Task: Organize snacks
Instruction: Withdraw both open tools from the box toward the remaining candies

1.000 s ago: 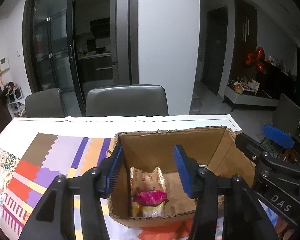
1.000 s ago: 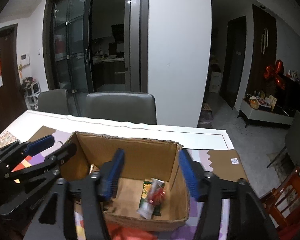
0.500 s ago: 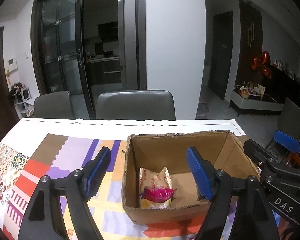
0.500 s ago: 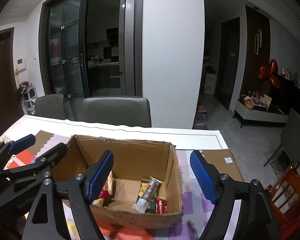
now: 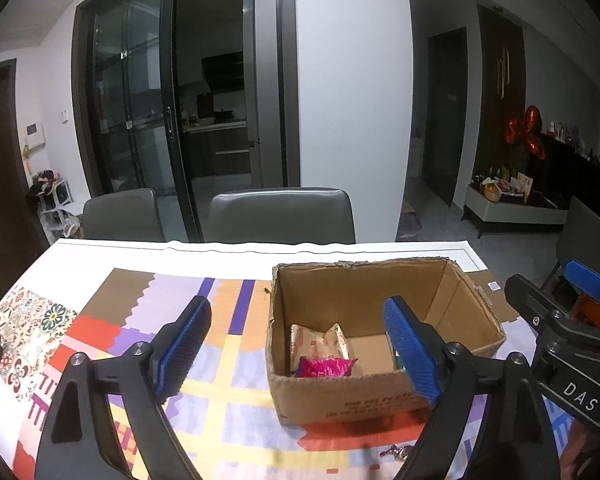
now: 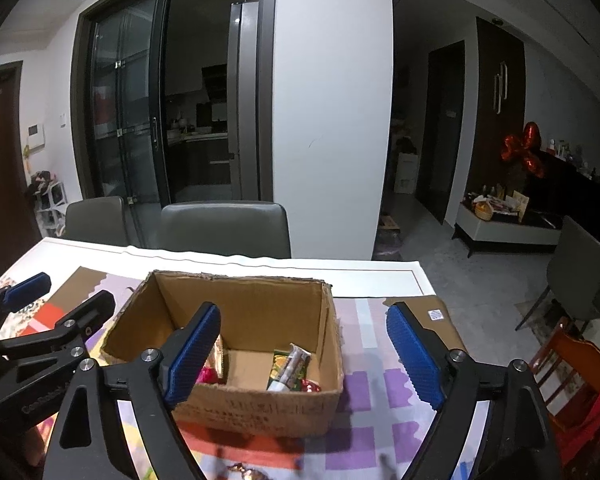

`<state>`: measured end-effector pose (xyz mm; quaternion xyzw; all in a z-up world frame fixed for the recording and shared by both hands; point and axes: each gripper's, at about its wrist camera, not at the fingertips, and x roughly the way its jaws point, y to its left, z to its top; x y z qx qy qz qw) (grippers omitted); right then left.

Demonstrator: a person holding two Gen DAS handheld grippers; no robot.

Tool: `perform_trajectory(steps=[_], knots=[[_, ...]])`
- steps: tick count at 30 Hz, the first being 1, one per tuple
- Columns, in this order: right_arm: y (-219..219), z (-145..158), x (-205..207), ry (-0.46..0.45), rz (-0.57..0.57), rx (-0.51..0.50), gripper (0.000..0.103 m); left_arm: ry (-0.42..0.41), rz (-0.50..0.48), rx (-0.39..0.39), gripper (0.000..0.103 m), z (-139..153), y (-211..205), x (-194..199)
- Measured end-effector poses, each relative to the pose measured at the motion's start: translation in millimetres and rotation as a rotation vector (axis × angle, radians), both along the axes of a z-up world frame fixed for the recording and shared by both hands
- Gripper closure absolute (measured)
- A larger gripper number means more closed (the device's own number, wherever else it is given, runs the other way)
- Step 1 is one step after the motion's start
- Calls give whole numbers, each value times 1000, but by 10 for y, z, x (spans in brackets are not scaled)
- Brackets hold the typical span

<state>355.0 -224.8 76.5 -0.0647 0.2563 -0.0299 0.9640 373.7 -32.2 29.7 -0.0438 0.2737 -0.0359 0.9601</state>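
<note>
Hovering low over the desk [image 5: 236, 254], the left gripper [image 5: 296, 350] and right gripper [image 6: 306, 350] both stand wide apart, holding nothing. A small wrapped candy [image 5: 396, 452] lies on the patterned cloth [image 5: 220, 380] just before the box [image 6: 260, 416], loose and not yet stowed. It looks light, crinkly and slippery, so pinching its body across the middle seems wiser than its twisted ends. Inside the box lie a pink packet [image 5: 326, 367], a pale pouch [image 5: 318, 340] and a stick snack [image 6: 290, 366], all soft and light. Beyond the desk stand two grey chairs [image 5: 280, 216], a white pillar [image 5: 352, 100] and dark glass doors [image 5: 140, 100].
</note>
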Motion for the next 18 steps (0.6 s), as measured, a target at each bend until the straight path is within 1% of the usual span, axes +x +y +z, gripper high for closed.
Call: perform_trajectory(steps=[11, 18], knots=[[36, 66, -302, -19, 2, 3, 17, -21, 6, 15, 12, 62, 65, -275], [50, 79, -393, -24, 5, 3, 17, -33, 13, 22, 12, 73, 88, -438]])
